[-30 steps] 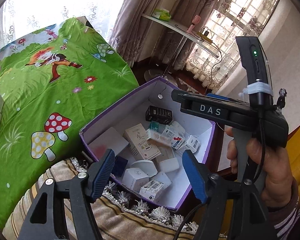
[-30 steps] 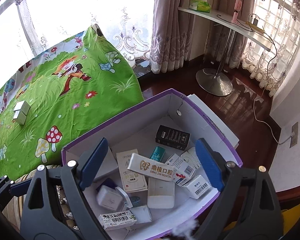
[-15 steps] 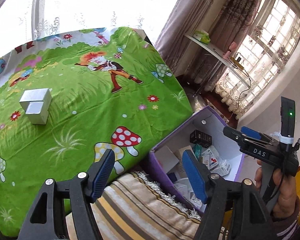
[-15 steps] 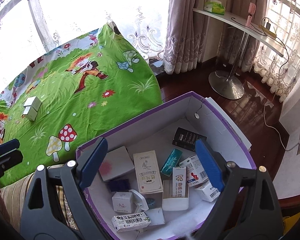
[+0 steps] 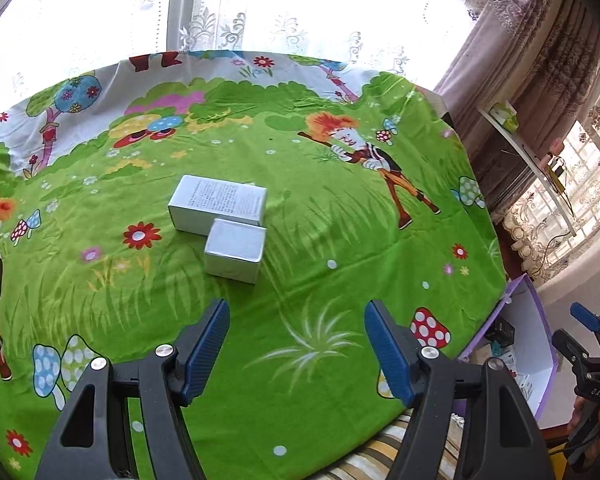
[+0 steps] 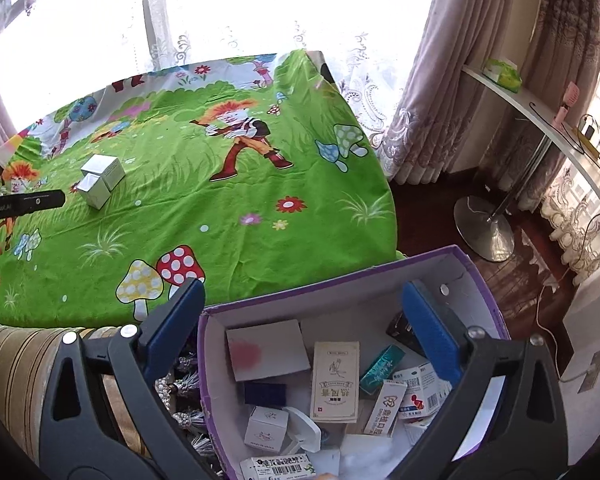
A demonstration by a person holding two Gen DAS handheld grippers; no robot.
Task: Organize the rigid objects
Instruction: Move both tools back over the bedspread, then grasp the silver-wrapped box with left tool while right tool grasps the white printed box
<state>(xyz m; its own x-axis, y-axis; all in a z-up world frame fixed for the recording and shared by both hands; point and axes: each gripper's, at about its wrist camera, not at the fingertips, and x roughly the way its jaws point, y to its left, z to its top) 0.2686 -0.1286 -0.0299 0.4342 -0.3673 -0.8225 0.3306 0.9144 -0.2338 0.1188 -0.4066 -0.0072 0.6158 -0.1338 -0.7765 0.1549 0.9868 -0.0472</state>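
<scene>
Two silver boxes lie side by side on the green cartoon tablecloth (image 5: 340, 240): a long one (image 5: 218, 205) and a smaller one (image 5: 233, 249) in front of it. My left gripper (image 5: 297, 344) hovers open just short of them, nothing between its blue pads. In the right wrist view both boxes (image 6: 100, 178) show far left. My right gripper (image 6: 302, 330) hangs over the purple-rimmed white box (image 6: 380, 272) full of several small cartons; its jaws are opening wide and hold nothing.
A striped cushion with silver fringe (image 6: 24, 364) lies between the table and the purple box. A white shelf on a metal stand (image 6: 540, 128) and curtains stand at the right, over dark wooden floor. The other gripper (image 5: 592, 356) shows at the right edge.
My left gripper swung left from the purple box to the table, bringing the silver boxes in front of it. My right gripper shifted left over the box and its jaws spread wider.
</scene>
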